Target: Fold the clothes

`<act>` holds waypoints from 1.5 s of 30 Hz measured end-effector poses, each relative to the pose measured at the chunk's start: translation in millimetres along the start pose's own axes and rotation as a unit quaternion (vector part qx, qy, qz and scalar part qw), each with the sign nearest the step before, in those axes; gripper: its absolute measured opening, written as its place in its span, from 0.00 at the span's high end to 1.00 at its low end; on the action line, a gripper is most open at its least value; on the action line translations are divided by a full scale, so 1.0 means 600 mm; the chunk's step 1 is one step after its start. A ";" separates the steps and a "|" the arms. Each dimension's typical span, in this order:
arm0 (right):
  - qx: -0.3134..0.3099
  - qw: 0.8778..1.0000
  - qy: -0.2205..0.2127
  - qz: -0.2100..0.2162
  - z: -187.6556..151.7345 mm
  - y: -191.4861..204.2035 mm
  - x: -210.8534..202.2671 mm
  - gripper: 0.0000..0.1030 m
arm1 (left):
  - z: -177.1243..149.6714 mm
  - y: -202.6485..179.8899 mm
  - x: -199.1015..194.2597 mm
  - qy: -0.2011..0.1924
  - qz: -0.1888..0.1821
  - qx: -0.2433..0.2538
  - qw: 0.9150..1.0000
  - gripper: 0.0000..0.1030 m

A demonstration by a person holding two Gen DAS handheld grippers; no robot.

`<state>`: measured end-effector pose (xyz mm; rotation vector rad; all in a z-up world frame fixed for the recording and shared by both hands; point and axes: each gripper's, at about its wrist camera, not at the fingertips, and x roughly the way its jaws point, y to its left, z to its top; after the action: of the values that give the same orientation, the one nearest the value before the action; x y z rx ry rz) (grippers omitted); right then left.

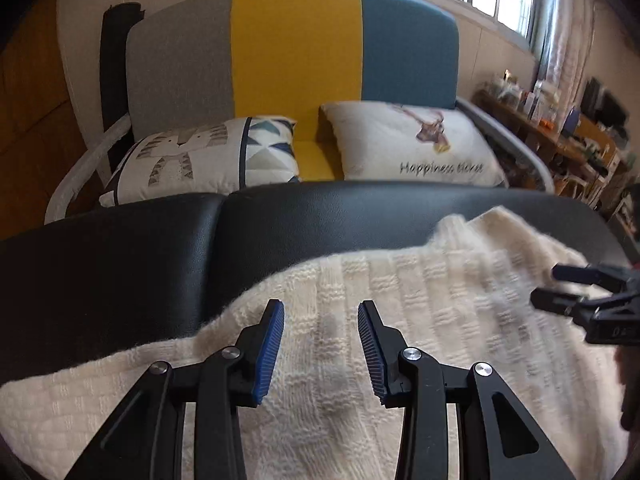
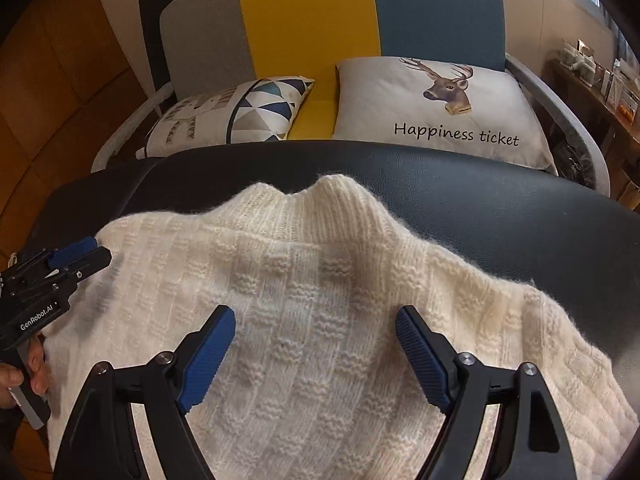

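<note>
1. Both pairs of fingers stand parted with nothing between them: the left gripper (image 1: 321,312) has a moderate gap between its blue pads, and the right gripper (image 2: 316,316) is spread much wider.
2. Each gripper hangs over the cream knitted sweater (image 2: 304,280), pointing down at it; neither set of pads presses the knit.
3. That sweater lies spread flat on the black leather surface (image 2: 480,200), its ribbed collar (image 2: 320,196) toward the far edge.
4. Seen from the right wrist, the left gripper sits at the sweater's left edge, with a person's hand (image 2: 28,372) on its handle.
5. Seen from the left wrist, the right gripper's fingers are blurred at the right edge of the view.
6. Behind the black surface stands a grey, yellow and blue sofa (image 1: 296,48) bearing a triangle-patterned cushion (image 1: 208,156) and a deer cushion (image 2: 440,108) printed "Happiness ticket".
</note>
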<state>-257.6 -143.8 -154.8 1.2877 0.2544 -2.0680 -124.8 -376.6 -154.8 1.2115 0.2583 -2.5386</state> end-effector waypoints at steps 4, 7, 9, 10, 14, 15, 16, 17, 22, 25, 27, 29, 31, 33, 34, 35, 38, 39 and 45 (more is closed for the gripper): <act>-0.002 1.000 0.007 -0.009 0.008 -0.011 0.025 0.17 | -0.017 0.012 0.031 0.018 0.026 -0.007 0.999 0.62; -0.022 0.999 0.007 -0.031 0.021 -0.001 0.041 0.15 | -0.020 0.018 0.037 0.011 0.033 -0.011 0.999 0.61; -0.035 0.998 0.008 -0.044 0.034 0.008 0.053 0.12 | -0.016 0.020 0.041 0.012 0.039 -0.014 0.999 0.60; -0.039 0.998 0.008 -0.049 0.042 0.011 0.059 0.10 | -0.011 0.021 0.045 0.012 0.045 -0.014 0.999 0.60; -0.045 0.997 0.009 -0.062 0.064 0.023 0.074 0.06 | 0.013 0.035 0.060 0.023 0.062 -0.029 0.997 0.58; -0.046 0.997 0.011 -0.061 0.068 0.025 0.073 0.06 | 0.016 0.037 0.060 0.027 0.062 -0.033 0.997 0.58; -0.047 0.998 0.008 -0.052 0.068 0.028 0.062 0.08 | 0.019 0.039 0.057 0.031 0.060 -0.037 0.997 0.59; -0.048 0.998 0.003 -0.039 0.066 0.030 0.048 0.09 | 0.021 0.039 0.050 0.034 0.057 -0.041 0.997 0.59; 0.048 0.991 -0.065 0.103 -0.006 -0.024 -0.103 0.08 | 0.010 0.032 -0.042 -0.008 0.019 -0.048 0.999 0.59; 0.142 0.970 -0.120 0.160 -0.101 -0.128 -0.213 0.09 | -0.019 0.003 -0.088 -0.016 -0.016 -0.036 0.999 0.59; 0.219 0.948 -0.151 0.172 -0.187 -0.209 -0.278 0.09 | -0.041 -0.018 -0.116 -0.020 -0.037 -0.026 0.999 0.58; 0.299 0.922 -0.178 0.172 -0.278 -0.292 -0.337 0.11 | -0.066 -0.042 -0.141 -0.020 -0.057 -0.018 0.998 0.58; 0.382 0.890 -0.206 0.141 -0.372 -0.367 -0.381 0.22 | -0.105 -0.076 -0.157 -0.012 -0.074 -0.015 0.997 0.58; 0.461 0.850 -0.232 0.107 -0.466 -0.440 -0.423 0.24 | -0.146 -0.117 -0.172 -0.004 -0.089 -0.009 0.996 0.58; 0.507 0.819 -0.245 0.108 -0.509 -0.476 -0.434 0.28 | -0.167 -0.138 -0.179 0.003 -0.096 -0.006 0.995 0.58; 0.549 0.786 -0.259 0.116 -0.549 -0.507 -0.439 0.31 | -0.190 -0.160 -0.185 0.015 -0.104 -0.004 0.994 0.58; 0.613 0.728 -0.289 0.104 -0.628 -0.567 -0.449 0.36 | -0.249 -0.214 -0.202 0.042 -0.122 0.004 0.992 0.58; 0.621 0.719 -0.293 0.110 -0.640 -0.581 -0.447 0.36 | -0.262 -0.228 -0.206 0.050 -0.126 0.009 0.991 0.58; 0.644 0.701 -0.291 0.099 -0.645 -0.625 -0.424 0.42 | -0.299 -0.268 -0.227 0.076 -0.122 0.027 0.989 0.58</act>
<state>-146.1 440.2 -196.2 1.0610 -1.8242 -2.2552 28.1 -145.9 -156.7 1.4793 0.3988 -2.6740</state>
